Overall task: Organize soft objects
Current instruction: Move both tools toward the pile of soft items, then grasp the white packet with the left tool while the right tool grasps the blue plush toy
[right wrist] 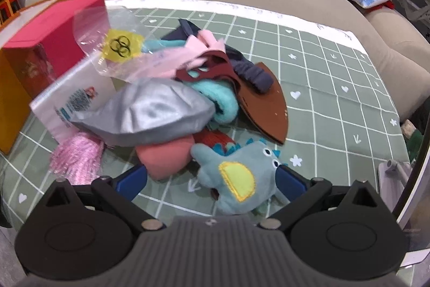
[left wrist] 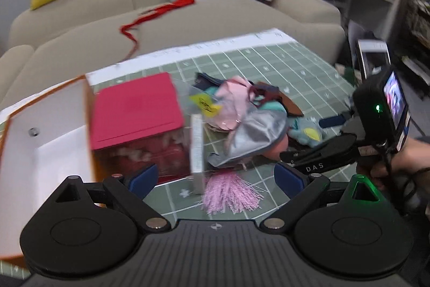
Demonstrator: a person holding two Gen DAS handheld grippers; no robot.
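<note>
On the green checked tablecloth (right wrist: 322,77) the soft pile (right wrist: 172,104) lies unsorted beside my empty white box (left wrist: 53,141); nothing looks stowed yet. My left gripper (left wrist: 215,176) and right gripper (right wrist: 212,179) both gape wide, the blue plush toy (right wrist: 242,176) between the right fingers, ungripped

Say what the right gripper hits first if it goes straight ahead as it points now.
Most likely the blue-grey plush toy: it lies between the open fingers of the right gripper, nearest in line. Behind it sits the pile, with the silver fabric. Depth is hard to judge through the fisheye.
</note>
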